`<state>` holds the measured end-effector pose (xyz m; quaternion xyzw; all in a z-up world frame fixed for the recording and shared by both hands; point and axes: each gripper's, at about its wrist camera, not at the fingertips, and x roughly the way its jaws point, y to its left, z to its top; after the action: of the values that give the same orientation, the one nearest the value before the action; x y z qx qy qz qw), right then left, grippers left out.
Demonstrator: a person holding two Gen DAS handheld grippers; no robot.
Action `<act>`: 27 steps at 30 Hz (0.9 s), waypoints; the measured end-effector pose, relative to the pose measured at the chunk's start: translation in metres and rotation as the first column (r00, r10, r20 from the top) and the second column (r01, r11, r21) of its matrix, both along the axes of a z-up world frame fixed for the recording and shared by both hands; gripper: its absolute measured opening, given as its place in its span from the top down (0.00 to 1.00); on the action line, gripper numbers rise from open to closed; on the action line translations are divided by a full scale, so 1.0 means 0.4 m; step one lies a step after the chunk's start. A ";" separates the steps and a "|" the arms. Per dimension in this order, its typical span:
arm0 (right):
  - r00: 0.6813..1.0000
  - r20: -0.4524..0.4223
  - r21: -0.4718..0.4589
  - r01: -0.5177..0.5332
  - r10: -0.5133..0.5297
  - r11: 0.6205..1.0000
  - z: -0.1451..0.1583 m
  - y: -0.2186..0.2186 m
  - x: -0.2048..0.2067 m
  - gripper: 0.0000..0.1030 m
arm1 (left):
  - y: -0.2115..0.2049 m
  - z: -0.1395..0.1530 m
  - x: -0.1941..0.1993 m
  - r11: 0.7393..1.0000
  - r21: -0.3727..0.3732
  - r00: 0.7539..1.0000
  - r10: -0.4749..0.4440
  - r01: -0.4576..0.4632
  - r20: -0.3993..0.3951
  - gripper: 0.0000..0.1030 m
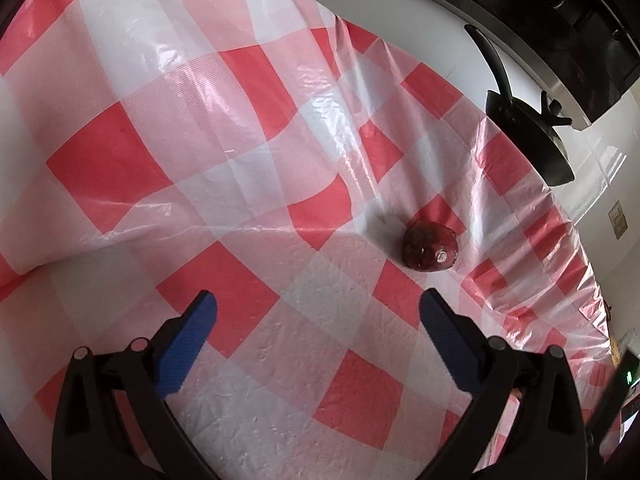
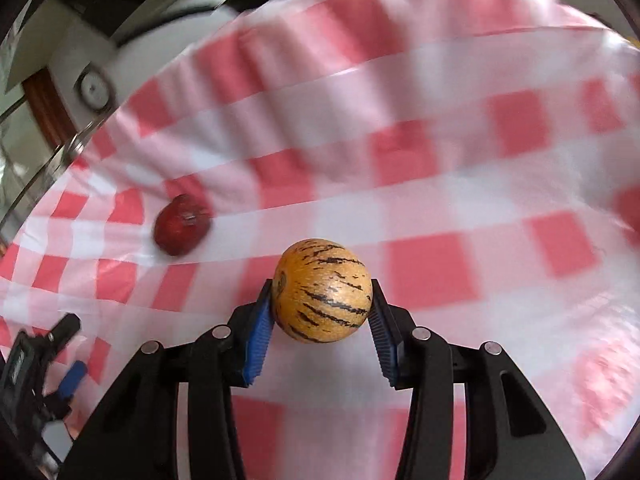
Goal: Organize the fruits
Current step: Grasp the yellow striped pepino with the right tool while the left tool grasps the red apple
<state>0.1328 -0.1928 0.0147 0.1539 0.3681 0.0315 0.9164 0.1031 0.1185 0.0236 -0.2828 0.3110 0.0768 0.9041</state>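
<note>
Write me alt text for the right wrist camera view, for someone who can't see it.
The right claw grips a round orange fruit with black streaks between its blue pads, above a red-and-white checked plastic tablecloth. A dark red round fruit lies on the cloth to the left; the background is motion-blurred.

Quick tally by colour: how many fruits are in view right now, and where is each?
Dark red fruit: 1, lying on the checked tablecloth, dark red fruit ahead of the open left gripper.
Orange fruit with dark stripes: 1, orange striped fruit clamped in the right gripper.
Total: 2
</note>
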 end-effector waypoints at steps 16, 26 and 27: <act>0.988 0.093 0.206 0.105 -0.126 0.973 0.015 -0.133 -0.039 0.56 | -0.102 0.021 0.042 0.997 -0.010 0.996 -0.079 0.079 -0.036 0.02; 0.989 0.098 0.209 0.085 -0.107 0.974 0.016 -0.128 -0.043 0.56 | -0.244 0.008 0.275 0.998 0.056 0.994 -0.005 0.012 -0.112 0.02; 0.989 0.099 0.210 0.085 -0.107 0.974 0.016 -0.127 -0.044 0.56 | -0.253 0.009 0.291 0.997 0.071 0.993 0.003 0.005 -0.115 0.02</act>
<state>0.1154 -0.2438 0.0210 0.2631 0.3042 0.0333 0.9150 0.2196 0.0171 0.0271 -0.2453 0.3598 0.1034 0.8943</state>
